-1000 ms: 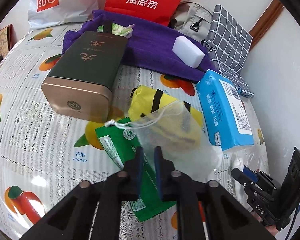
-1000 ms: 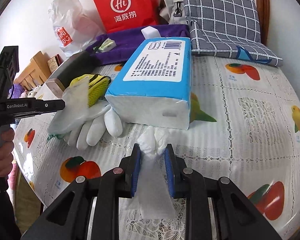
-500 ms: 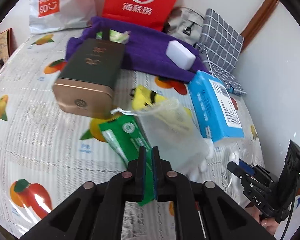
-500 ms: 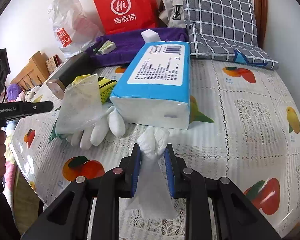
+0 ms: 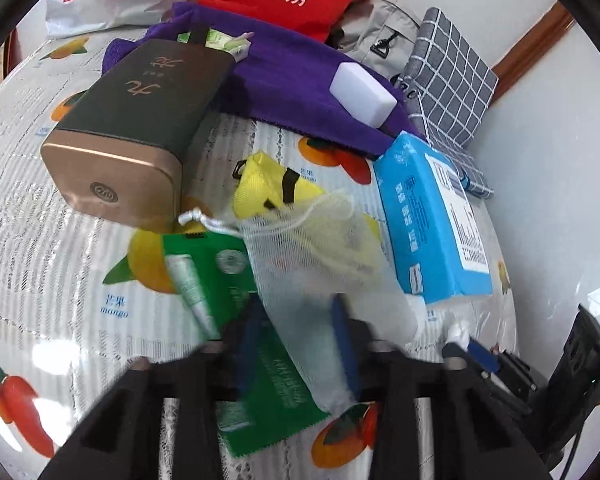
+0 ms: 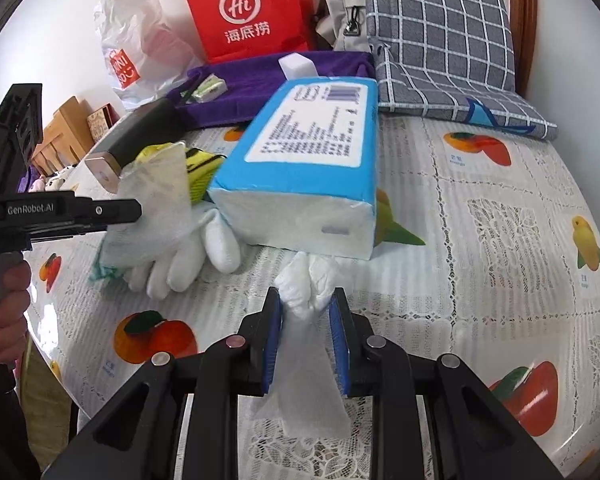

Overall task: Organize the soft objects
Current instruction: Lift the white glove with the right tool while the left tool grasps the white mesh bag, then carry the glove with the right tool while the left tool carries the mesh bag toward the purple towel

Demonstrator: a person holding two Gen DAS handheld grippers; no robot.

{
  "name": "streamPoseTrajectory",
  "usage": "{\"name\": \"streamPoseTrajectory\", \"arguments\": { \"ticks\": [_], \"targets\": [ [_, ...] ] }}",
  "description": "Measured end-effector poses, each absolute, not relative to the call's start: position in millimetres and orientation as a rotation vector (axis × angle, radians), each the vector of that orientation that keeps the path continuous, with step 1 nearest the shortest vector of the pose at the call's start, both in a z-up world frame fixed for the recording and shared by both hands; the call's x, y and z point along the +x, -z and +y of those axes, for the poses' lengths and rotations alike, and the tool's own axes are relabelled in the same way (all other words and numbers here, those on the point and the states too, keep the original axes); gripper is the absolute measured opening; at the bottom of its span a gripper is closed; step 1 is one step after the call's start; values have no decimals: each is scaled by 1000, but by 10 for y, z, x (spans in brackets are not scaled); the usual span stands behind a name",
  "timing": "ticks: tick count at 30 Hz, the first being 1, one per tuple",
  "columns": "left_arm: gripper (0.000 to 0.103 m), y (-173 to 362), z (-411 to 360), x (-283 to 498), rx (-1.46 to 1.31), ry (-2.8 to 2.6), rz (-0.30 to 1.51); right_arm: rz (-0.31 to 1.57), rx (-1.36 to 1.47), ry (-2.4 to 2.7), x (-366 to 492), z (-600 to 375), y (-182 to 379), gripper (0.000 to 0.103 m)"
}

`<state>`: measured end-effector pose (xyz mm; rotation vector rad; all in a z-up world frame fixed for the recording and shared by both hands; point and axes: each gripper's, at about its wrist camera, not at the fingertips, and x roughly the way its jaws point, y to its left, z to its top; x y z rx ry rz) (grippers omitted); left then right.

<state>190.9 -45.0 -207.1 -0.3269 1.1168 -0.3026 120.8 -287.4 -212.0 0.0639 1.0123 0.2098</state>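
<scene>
My left gripper [image 5: 296,316] is open, its blue pads wide apart, and the white mesh drawstring pouch [image 5: 324,256] lies between and beyond them, over a yellow plush with black stripes [image 5: 272,192] and a green sachet [image 5: 228,280]. My right gripper [image 6: 305,312] is shut on a crumpled white tissue [image 6: 306,284] that comes out of the blue tissue pack [image 6: 304,160] on the table. White gloves [image 6: 192,256] lie left of the pack, under the pouch [image 6: 156,196]. The left gripper also shows in the right wrist view [image 6: 112,212].
A dark tin box with a bronze end [image 5: 136,120] lies left. A purple towel [image 5: 292,80] with a white block [image 5: 362,94] lies behind. A red bag [image 6: 252,8], a white plastic bag [image 6: 136,52] and a grey checked cushion [image 6: 440,36] stand at the back. The table edge [image 6: 60,360] is near left.
My left gripper has opened and let go of the mesh pouch, which now lies on the yellow plush and green sachet. My right gripper still holds the tissue, barely moved.
</scene>
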Motion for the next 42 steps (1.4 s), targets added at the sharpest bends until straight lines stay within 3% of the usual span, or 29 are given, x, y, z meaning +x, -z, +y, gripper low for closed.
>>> {"name": "streamPoseTrajectory", "arguments": {
  "ticks": [1, 5, 17, 28, 30, 32, 34, 42],
  "targets": [
    [9, 2071, -452, 1917, -326, 308, 1116, 1019, 65, -207, 1219, -2880, 2143, 24],
    [5, 1994, -429, 1881, -309, 324, 1090, 1030, 60, -200, 1247, -2873, 2174, 24],
    [4, 1637, 282, 1543, -340, 204, 1009, 1003, 29, -186, 1140, -2775, 2009, 24],
    [5, 2025, 917, 1341, -338, 16, 1116, 970, 50, -165, 1056, -2769, 1903, 24],
    [10, 2074, 940, 1346, -347, 14, 1127, 972, 52, -159, 1067, -2762, 1930, 24],
    [42, 2094, 939, 1361, -353, 21, 1128, 972, 55, -149, 1081, -2763, 1958, 24],
    [58, 2071, 923, 1357, -354, 29, 1101, 980, 60, -145, 1102, -2770, 2000, 24],
    [84, 2125, 555, 1495, -244, 25, 1111, 987, 57, -140, 1144, -2773, 2030, 24]
  ]
}}
